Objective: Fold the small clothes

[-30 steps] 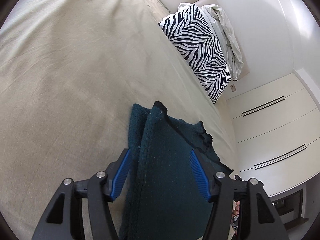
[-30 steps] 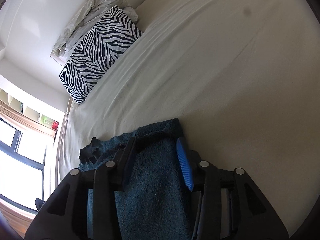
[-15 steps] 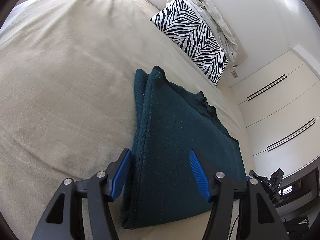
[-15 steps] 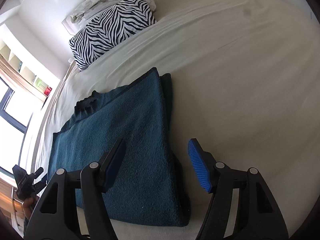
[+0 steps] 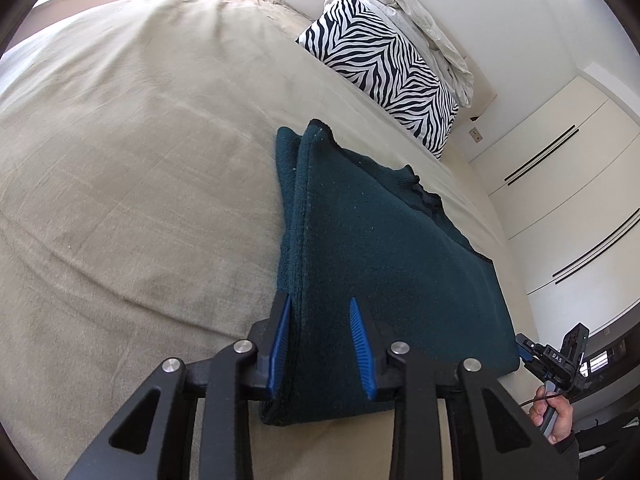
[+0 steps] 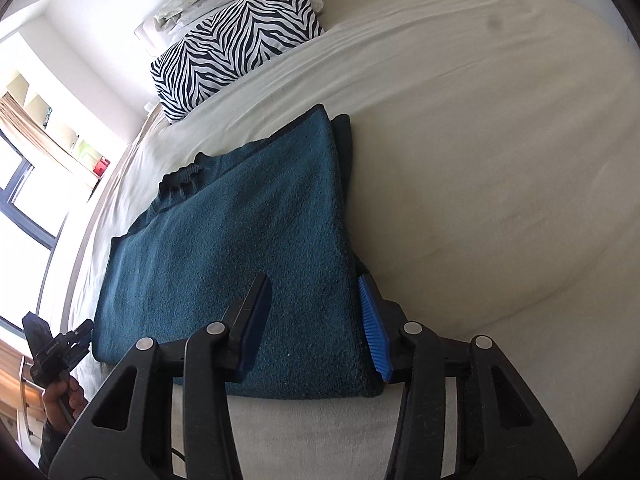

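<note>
Near the foot edge of the bed (image 5: 120, 160) lies the dark teal sweater (image 5: 380, 280), folded into a long flat band with its ribbed collar (image 6: 182, 178) peeking out along the far side. Each end of the band has a claw over it. At one end, the left claw (image 5: 320, 344) straddles the doubled fold with its blue pads (image 5: 280, 344) partly open, one pad against the fold's outer edge and the other resting on top of the knit. At the other end, the right claw (image 6: 316, 328) stands likewise part open, its outer pad (image 6: 374, 332) just beside the sweater's edge.

From the left wrist view come white wardrobe doors (image 5: 560, 208), a wall socket and the right hand's tool with small lettering that seems to read "DAS" (image 5: 556, 357). From the right wrist view come a bright window (image 6: 24, 216), curtain and shelf items instead, plus the person's left hand (image 6: 60, 396) gripping its handle.

Both views show the zebra-print pillow (image 5: 384, 68) with a crumpled pale sheet (image 5: 424, 28) behind it at the headboard, well apart from the sweater. Wide bare bedsheet stretches between sweater and pillow; only a narrow strip of sheet lies before the sweater's near edge.
</note>
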The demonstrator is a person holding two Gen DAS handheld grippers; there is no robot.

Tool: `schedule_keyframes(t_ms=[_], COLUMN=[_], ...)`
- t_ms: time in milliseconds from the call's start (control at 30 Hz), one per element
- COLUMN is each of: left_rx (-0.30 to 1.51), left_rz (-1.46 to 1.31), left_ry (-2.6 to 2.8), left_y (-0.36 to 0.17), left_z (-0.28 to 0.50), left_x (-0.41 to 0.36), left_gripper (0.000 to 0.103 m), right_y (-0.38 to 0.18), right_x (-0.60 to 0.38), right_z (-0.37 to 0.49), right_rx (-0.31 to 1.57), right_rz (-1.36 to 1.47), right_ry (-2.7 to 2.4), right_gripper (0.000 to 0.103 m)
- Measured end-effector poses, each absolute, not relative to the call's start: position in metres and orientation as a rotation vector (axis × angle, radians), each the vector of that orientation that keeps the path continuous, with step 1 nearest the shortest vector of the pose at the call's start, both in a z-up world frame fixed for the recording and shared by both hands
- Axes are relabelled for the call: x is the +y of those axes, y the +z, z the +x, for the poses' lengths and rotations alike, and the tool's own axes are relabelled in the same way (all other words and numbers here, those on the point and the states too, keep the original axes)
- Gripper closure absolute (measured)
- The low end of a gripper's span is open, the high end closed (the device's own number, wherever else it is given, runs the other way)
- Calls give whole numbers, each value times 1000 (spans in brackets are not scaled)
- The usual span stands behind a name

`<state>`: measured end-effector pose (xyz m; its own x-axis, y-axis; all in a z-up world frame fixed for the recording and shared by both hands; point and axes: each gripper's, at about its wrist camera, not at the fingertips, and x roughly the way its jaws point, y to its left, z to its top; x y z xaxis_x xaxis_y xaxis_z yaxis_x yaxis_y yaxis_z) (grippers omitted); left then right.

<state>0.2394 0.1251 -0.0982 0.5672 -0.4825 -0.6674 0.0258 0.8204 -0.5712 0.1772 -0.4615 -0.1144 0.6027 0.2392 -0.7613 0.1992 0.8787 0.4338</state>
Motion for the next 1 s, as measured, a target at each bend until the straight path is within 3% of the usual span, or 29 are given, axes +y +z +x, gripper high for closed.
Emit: schedule_keyframes(t_ms=[100, 300, 1000], left_rx=[930, 937, 941], left_rz=[-542, -504, -489], left_ry=[-305, -299, -306], left_y=[-98, -99, -108], left_z=[237, 235, 226], left_x=[128, 126, 133], left_gripper=[87, 94, 96], right_y=[-115, -111, -124], right_x=[-462, -458, -477], right_z=[176, 174, 154], right_rx=[937, 941, 953], right_rz=[508, 436, 586], right_ry=[21, -6, -13], right_gripper=[72, 95, 98])
